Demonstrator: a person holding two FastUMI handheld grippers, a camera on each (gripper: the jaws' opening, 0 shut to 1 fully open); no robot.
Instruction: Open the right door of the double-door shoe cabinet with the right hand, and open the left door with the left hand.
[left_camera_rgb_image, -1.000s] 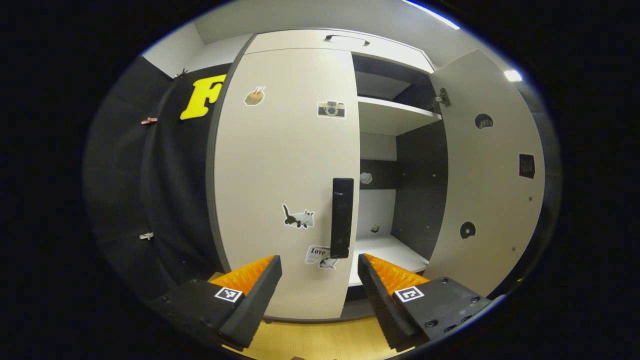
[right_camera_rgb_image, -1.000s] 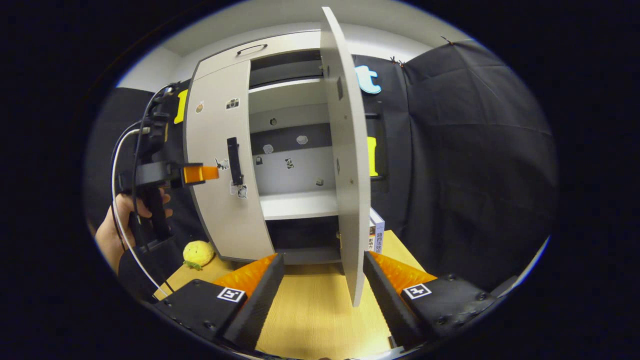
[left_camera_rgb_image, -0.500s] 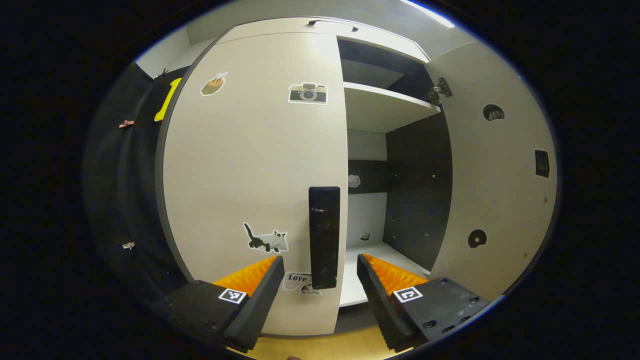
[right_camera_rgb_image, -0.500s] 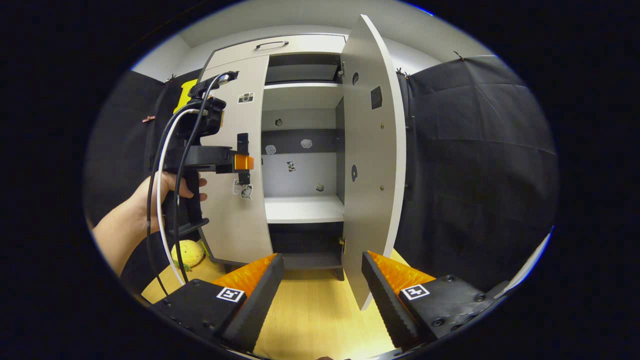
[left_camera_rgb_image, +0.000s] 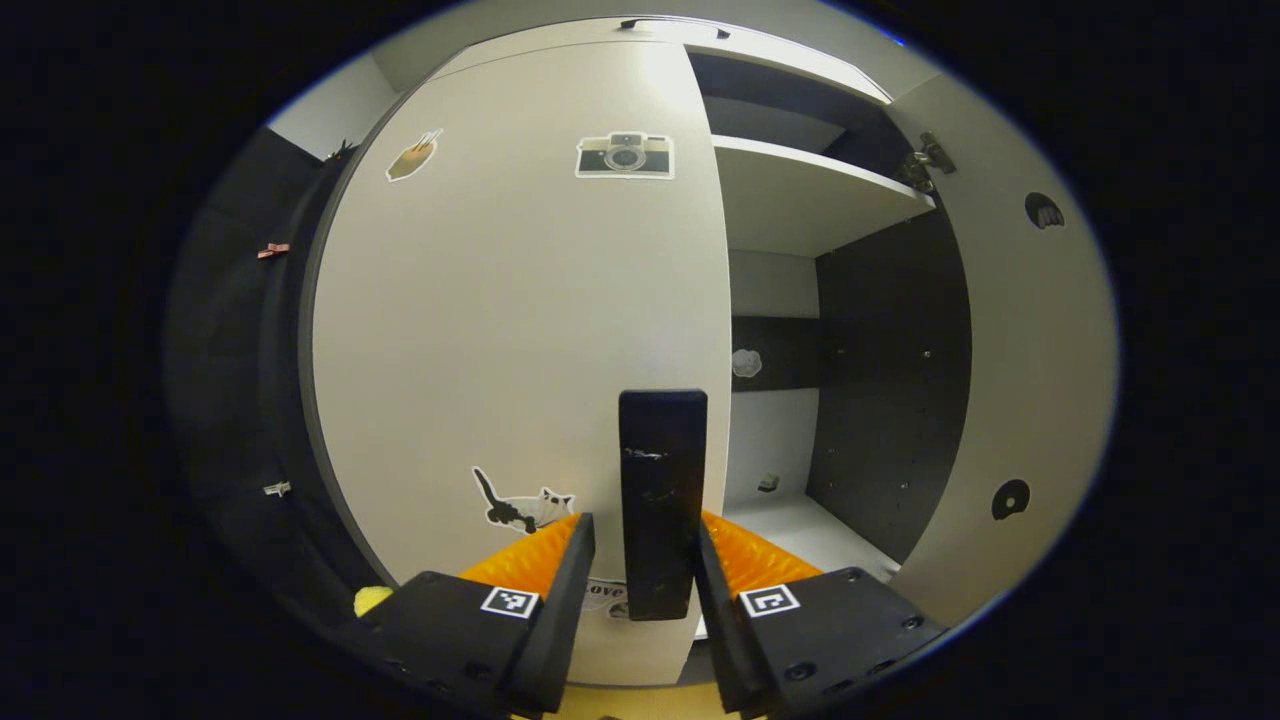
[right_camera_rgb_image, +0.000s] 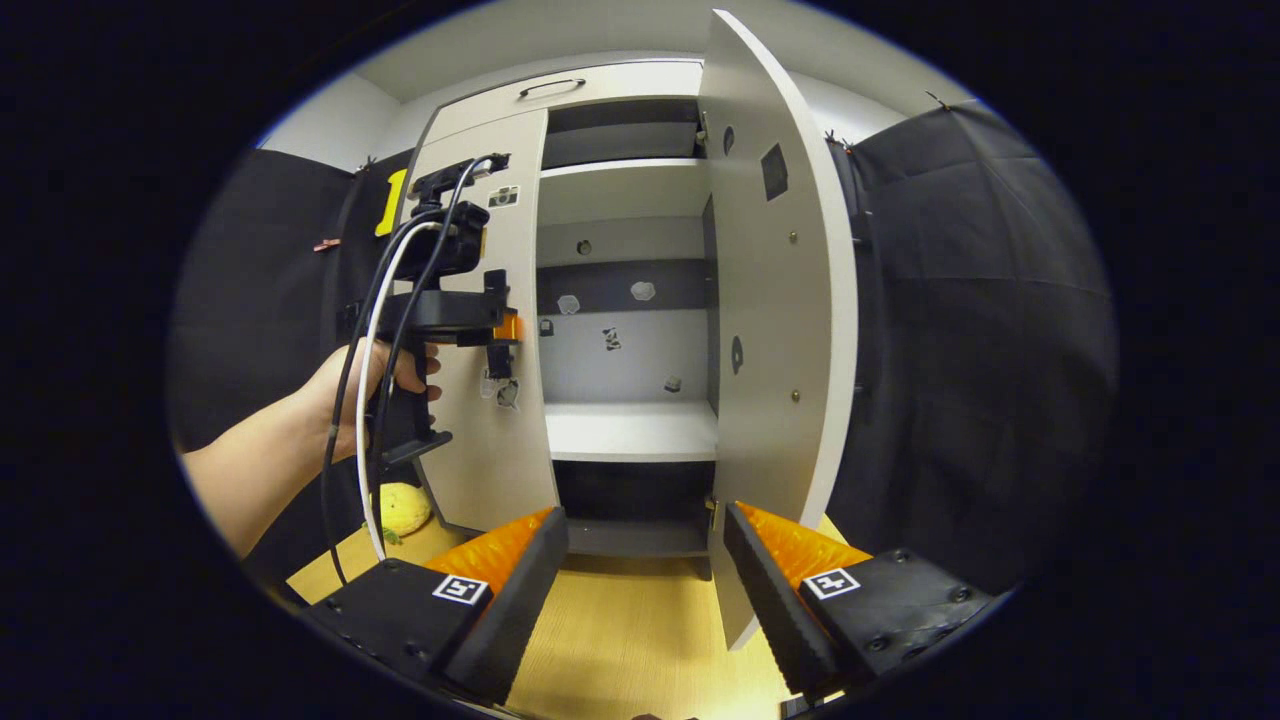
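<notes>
The shoe cabinet stands ahead, right door swung open, left door closed. My left gripper brackets its handle, contact unclear; my right gripper hangs spread.

- Shoe cabinet: pale grey double-door unit, stood upright on a wooden surface; dark side panels and pale shelves seen inside.
- Right door: swung wide open, inner face shown, with round hinge recesses.
- Left door: closed, stickers seen on its front.
- Left door handle: black vertical bar near the door's inner edge.
</notes>
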